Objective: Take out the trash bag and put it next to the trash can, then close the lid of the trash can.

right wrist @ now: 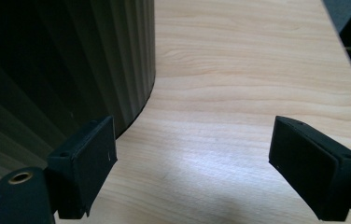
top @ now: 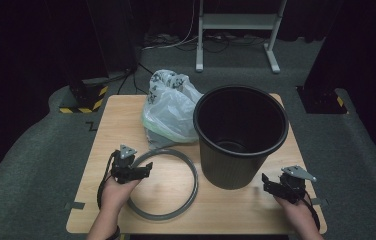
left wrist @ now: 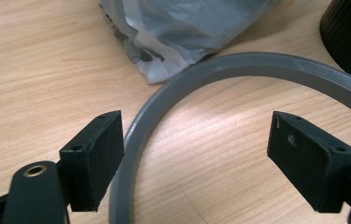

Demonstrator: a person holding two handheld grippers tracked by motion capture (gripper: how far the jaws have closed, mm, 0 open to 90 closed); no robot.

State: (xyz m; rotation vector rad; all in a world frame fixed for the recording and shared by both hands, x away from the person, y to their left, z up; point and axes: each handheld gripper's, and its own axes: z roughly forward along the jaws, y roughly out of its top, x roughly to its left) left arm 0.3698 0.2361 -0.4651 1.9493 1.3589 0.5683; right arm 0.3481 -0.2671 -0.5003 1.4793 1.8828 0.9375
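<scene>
— What surrounds the light wooden rectangular surface (top: pixel 126 115)?
— Grey carpeted floor (top: pixel 36 150), dim and dark at the edges. A white metal frame stand (top: pixel 236 22) behind, tangled cables (top: pixel 176 42) nearby, black posts on yellow-black striped bases (top: pixel 83 102).

Wooden desk (top: pixel 121 125) carries three things: black ribbed bin (top: pixel 240 135) upright, grey ring (top: pixel 168 184) flat, plastic bag (top: pixel 170 107) beside the bin.

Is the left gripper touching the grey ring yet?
Cannot tell. In the left gripper view, the ring passes right beside one open jaw of the left gripper; no clear gap or contact.
</scene>
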